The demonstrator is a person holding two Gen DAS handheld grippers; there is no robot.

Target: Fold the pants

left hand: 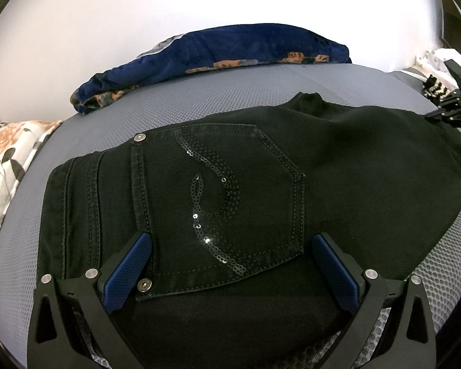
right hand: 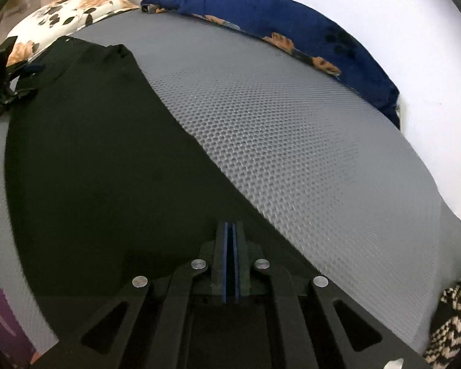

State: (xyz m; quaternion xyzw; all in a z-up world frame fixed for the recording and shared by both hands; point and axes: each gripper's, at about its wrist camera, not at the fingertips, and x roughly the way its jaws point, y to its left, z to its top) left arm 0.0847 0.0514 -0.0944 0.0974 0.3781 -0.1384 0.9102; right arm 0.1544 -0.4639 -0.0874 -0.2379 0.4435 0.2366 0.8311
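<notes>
**Black pants flat on grey mat; left claw spread, right claw pinched together**

Nearest the left wrist lens: left gripper (left hand: pixel 230 264), blue pads (left hand: pixel 127 272) spread wide, released, holding nothing. The fingers straddle the back pocket (left hand: pixel 218 203) of the black pants (left hand: pixel 353 184). Left pad sits just beside a silver rivet (left hand: pixel 145 285) at the pocket's lower corner. A second rivet (left hand: pixel 139 137) marks the far corner. Sequin swirl (left hand: pixel 218 184) stitched across the pocket face. Waistband (left hand: pixel 70 215) lies at the left of this view.

Pants lie flat on a grey honeycomb-textured mat (left hand: pixel 199 98); the legs run off to the right toward the right gripper (left hand: pixel 445 110), seen small at the frame's right edge.

Right wrist view: right gripper (right hand: pixel 230 261) with its blue pads pressed close together, clenched, only a thin dark slit between them. Cannot tell whether fabric is caught in that slit. The tips rest over the pants (right hand: pixel 92 169) near their diagonal edge, where black cloth meets the mat (right hand: pixel 292 138).

Surroundings: a navy blanket with orange print (left hand: pixel 230 46) bunched along the mat's far side; a white floral cloth (left hand: pixel 3 160) at the left; a black-and-cream zigzag fabric (right hand: pixel 455 316) at the lower right of the right view.
</notes>
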